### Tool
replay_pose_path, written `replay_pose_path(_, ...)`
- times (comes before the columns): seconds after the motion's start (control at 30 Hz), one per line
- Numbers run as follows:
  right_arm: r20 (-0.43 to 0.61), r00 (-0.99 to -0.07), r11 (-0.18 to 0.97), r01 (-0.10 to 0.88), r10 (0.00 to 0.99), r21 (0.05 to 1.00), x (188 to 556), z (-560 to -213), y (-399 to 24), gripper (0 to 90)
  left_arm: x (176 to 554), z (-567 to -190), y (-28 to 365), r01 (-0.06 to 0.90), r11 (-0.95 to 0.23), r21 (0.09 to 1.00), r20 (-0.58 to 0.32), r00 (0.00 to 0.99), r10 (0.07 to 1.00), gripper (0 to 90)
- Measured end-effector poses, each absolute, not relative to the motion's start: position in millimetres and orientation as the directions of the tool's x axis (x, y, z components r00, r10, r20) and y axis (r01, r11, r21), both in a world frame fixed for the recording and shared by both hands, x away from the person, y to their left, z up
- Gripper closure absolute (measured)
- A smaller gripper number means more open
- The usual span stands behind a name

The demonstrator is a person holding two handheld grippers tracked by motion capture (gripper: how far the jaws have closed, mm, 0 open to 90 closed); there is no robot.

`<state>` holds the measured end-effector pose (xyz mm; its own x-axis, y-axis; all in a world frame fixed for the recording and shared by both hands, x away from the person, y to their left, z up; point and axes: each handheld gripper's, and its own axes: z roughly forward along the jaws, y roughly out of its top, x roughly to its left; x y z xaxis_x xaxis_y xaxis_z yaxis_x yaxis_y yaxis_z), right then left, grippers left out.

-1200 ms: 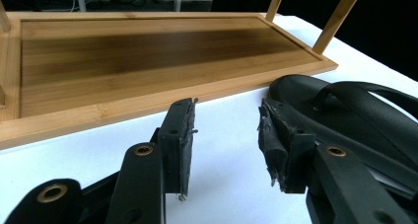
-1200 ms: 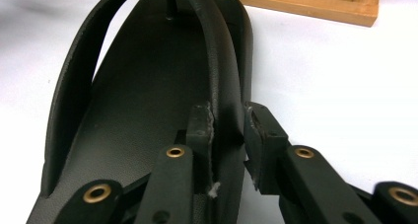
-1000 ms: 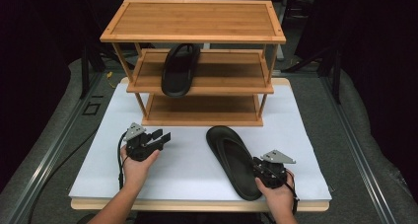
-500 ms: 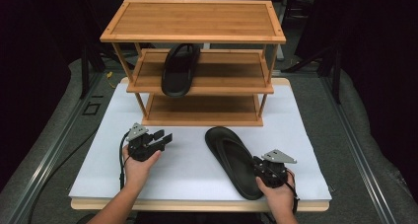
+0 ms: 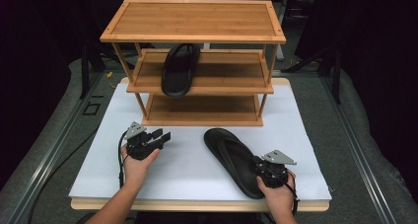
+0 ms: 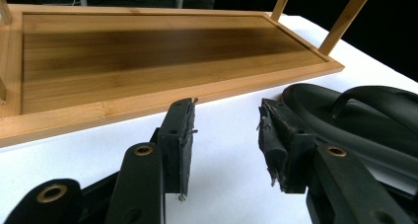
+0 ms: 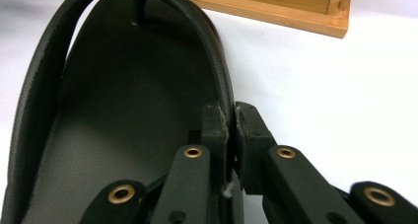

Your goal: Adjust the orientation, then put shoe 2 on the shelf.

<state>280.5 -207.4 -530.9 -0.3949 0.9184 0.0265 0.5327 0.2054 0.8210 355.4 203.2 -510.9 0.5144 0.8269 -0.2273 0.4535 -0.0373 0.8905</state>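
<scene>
Now flip-flop [image 5: 235, 161] slightly nearer, right gripper [image 5: 268, 170] clamped

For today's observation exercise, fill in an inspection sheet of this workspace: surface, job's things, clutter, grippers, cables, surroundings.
Surface: white table top, wooden edge.
Job's things: one black sandal on the table; second sandal on the middle tier of the bamboo rack.
Clutter: nothing seen.
Grippers: left hand-held gripper open, holding nothing; right hand-held gripper shut on the table sandal's edge.
Cables: black cable trailing from the left one.
Surroundings: grey floor covering, dark background.

Black two-jaw tongs [image 5: 164, 136] (brass rivets, frayed pads [image 6: 183, 135]), grey three-cornered plates, black cables.
</scene>
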Motion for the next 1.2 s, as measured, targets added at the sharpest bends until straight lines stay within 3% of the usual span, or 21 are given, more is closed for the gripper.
replay_pose_path(0.33,0.034,-0.378,0.176,0.507,0.925,0.844,275,-526,-212,84.2,356,-511,203,0.455,-0.037,0.89,-0.228,0.513,0.828,56.6)
replay_pose_path(0.77,0.119,-0.325,0.036,0.433,0.938,0.9,273,-506,-227,84.2,356,-513,206,0.46,-0.044,0.887,-0.22,0.504,0.835,56.5)
replay_pose_path(1.2,0.101,-0.344,0.042,0.386,0.934,0.922,268,-490,-223,84.2,351,-510,208,0.444,-0.034,0.895,-0.218,0.504,0.836,56.4)
